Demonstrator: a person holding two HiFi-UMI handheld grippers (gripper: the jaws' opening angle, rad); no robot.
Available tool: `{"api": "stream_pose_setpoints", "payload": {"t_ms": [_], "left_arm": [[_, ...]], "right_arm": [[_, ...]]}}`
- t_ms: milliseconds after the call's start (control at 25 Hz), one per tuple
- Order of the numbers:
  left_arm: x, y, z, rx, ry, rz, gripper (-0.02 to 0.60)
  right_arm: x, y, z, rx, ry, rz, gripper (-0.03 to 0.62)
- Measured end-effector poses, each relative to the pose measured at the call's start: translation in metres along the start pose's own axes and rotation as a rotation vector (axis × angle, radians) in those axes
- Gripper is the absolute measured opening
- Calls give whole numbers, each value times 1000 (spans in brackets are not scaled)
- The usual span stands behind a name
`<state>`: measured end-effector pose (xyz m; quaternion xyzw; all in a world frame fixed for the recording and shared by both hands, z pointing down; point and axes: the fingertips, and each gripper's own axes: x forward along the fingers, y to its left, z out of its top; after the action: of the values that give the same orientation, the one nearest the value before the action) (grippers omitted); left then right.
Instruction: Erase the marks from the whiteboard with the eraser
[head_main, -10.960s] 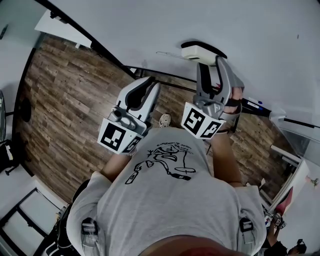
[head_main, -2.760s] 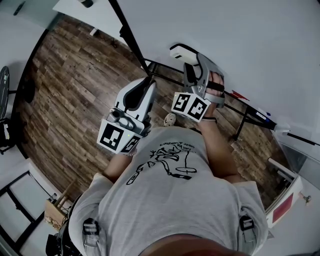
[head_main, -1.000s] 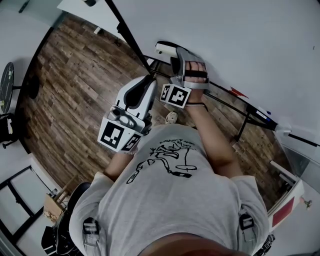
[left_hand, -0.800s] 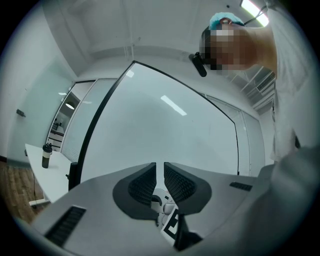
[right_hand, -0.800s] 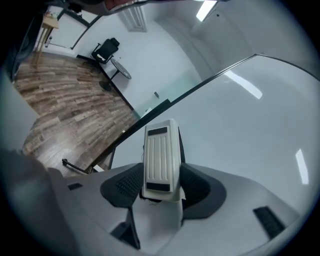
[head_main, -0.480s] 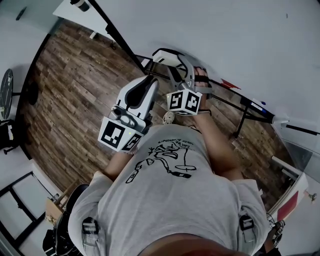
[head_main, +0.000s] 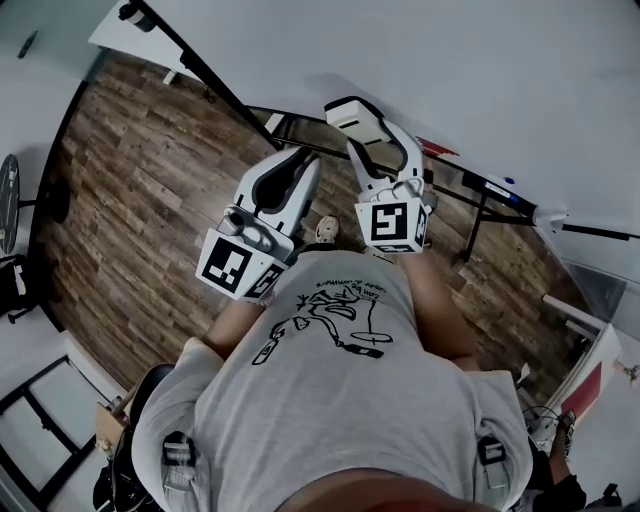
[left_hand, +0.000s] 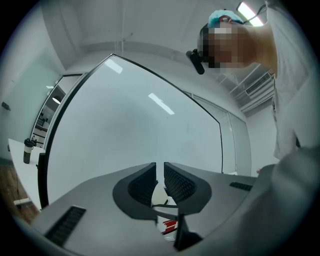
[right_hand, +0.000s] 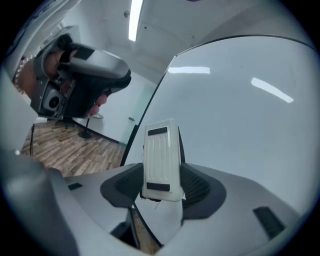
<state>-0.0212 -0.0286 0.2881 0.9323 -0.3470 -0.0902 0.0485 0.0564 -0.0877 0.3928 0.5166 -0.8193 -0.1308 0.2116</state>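
Observation:
The white eraser (head_main: 347, 110) is clamped in my right gripper (head_main: 372, 135), which is shut on it, and rests against the lower left part of the whiteboard (head_main: 450, 70). In the right gripper view the ribbed eraser (right_hand: 160, 159) stands upright between the jaws of the right gripper (right_hand: 161, 189), in front of the whiteboard (right_hand: 240, 125). No marks show on the board there. My left gripper (head_main: 298, 168) hangs just left of it, away from the board. In the left gripper view the left gripper (left_hand: 159, 175) is shut with nothing in it, facing the blank whiteboard (left_hand: 140, 125).
A tray with markers (head_main: 480, 185) runs along the board's lower edge, above the black stand legs (head_main: 470, 235). Wood floor (head_main: 130, 200) lies to the left. The person's shoe (head_main: 325, 230) is below the grippers. The left gripper (right_hand: 85, 75) shows in the right gripper view.
The right gripper with the eraser has slid a little right and down along the board's lower left part and turned. The left gripper has hardly moved.

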Motion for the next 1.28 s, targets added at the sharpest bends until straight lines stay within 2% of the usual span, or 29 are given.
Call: {"api": "stream_pose_setpoints", "payload": {"t_ms": [360, 480, 720, 880, 1280], "left_arm": [[28, -55, -8, -4, 0, -84, 61], [38, -75, -10, -5, 0, -113, 61], [55, -108, -18, -7, 6, -154, 61], [64, -126, -19, -3, 10, -180, 61], [76, -156, -21, 7, 11, -212, 61]], "right_arm": [[-90, -50, 4, 272, -128, -44, 239], [-119, -66, 8, 332, -175, -62, 239], [-179, -87, 8, 324, -225, -69, 239], [-212, -101, 9, 355, -252, -81, 239], [-264, -121, -8, 390, -269, -131, 239]]}}
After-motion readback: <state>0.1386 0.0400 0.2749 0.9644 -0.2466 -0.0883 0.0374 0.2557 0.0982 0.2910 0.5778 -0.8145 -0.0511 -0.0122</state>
